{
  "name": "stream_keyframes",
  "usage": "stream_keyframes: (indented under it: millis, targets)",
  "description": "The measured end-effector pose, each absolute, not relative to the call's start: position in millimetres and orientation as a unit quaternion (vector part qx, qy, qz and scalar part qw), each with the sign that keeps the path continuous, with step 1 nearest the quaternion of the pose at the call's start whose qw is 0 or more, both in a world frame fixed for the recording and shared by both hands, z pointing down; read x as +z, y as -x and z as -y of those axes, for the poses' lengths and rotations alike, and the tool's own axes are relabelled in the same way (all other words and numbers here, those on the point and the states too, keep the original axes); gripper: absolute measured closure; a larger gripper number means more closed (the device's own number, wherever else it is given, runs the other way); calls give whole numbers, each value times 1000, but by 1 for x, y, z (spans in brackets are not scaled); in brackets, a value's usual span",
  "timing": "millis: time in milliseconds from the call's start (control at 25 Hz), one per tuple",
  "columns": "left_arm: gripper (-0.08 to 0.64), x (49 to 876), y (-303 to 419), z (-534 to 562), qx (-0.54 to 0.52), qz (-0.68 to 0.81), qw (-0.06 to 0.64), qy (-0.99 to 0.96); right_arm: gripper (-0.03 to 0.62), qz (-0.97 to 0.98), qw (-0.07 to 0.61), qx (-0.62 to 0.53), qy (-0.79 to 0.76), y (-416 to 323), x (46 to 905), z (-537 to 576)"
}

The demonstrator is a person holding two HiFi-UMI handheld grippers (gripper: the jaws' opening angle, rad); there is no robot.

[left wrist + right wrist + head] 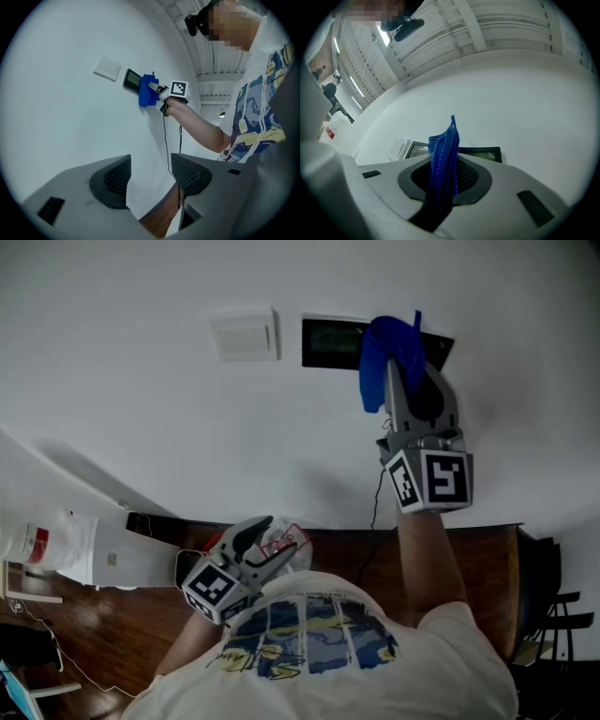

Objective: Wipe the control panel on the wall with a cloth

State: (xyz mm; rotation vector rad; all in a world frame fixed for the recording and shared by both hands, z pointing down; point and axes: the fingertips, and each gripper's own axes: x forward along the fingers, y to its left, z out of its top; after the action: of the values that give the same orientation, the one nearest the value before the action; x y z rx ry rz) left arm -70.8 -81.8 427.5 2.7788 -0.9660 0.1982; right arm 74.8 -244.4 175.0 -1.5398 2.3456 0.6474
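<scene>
A white wall rises over brown wood. Left of the left tool, jaws apart and empty, stands a white container, its red label unreadable. Right of a wall switch, the right tool clamps a blue cloth over the dark control panel.

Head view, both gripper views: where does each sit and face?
Head view: on the person's head, facing the wall; shows left claw, right claw, shirt.
Left gripper view: on the left claw, looking up at the wall; jaws apart, empty; right forearm and shirt show.
Right gripper view: on the right claw, close to the wall; jaws shut on the cloth.
Shared: all three show the cloth and the control panel.
</scene>
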Motion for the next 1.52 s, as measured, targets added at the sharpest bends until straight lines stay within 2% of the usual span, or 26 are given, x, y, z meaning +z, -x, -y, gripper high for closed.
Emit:
stream_keyframes:
  millis: [1040,1520]
  targets:
    - [318,424,51,89,71,314,95,-942,495,-748,111,210,619,-200,182,247]
    - [318,424,42,93,75,315,93,-942,495,-760,114,201,607,-208,187,234]
